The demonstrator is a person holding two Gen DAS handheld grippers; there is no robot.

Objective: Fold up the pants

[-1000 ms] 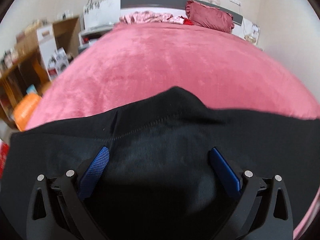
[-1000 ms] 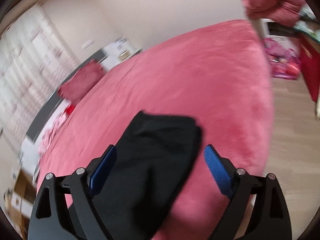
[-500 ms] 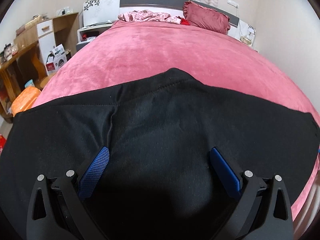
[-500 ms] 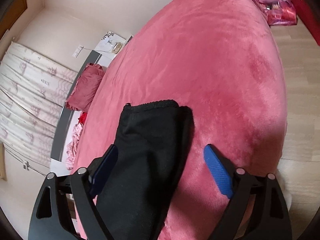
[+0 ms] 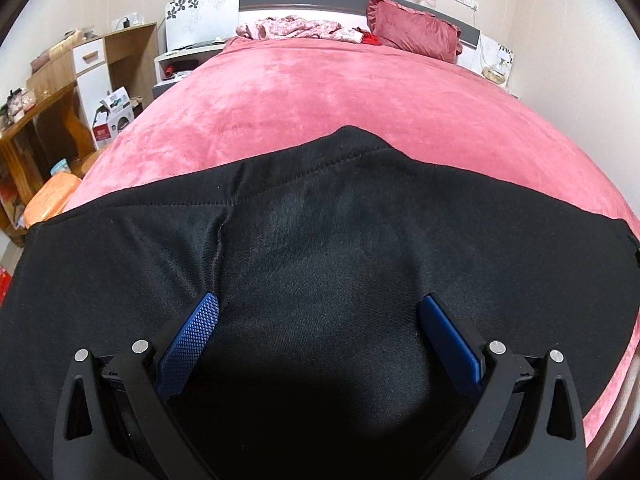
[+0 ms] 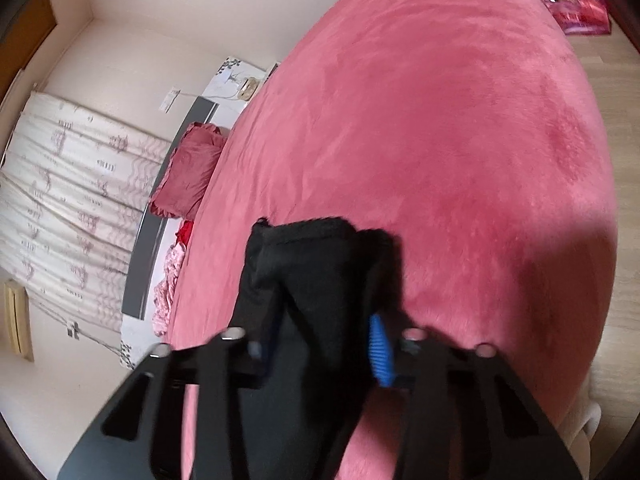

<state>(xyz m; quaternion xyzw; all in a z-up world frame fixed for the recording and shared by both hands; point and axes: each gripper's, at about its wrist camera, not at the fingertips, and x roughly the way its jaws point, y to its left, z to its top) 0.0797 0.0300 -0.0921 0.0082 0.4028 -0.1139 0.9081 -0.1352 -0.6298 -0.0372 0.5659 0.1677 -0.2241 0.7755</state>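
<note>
- Two risks stand out, both tied to how the black pants (image 5: 320, 264) lie on the pink bed (image 5: 328, 92), spread across the end farthest from the red pillow (image 5: 416, 34) and close to that edge.
- Left gripper (image 5: 318, 320) hovers over the middle of the cloth with its blue pads (image 5: 192, 336) wide apart, nothing between them; if it closes where it is, it would likely pinch a bunch of the top layer and leave a ridge rather than a clean fold.
- Right gripper (image 6: 320, 344) sits at one end of the pants, its blue pads (image 6: 379, 354) drawn in around a narrow band of cloth. That view is blurred, so whether they actually bite the fabric I cannot tell.
- Should the hold be shallow or catch only one layer, lifting could let the layers slide apart and the end drop back askew.
- Plush bedding may drag on the underside, so a quick pull toward the pillow could skew the whole garment.
- Cloth nearest the bed's edge, away from the pillow, could slip off toward the floor (image 6: 616, 208) if tugged that way.
</note>
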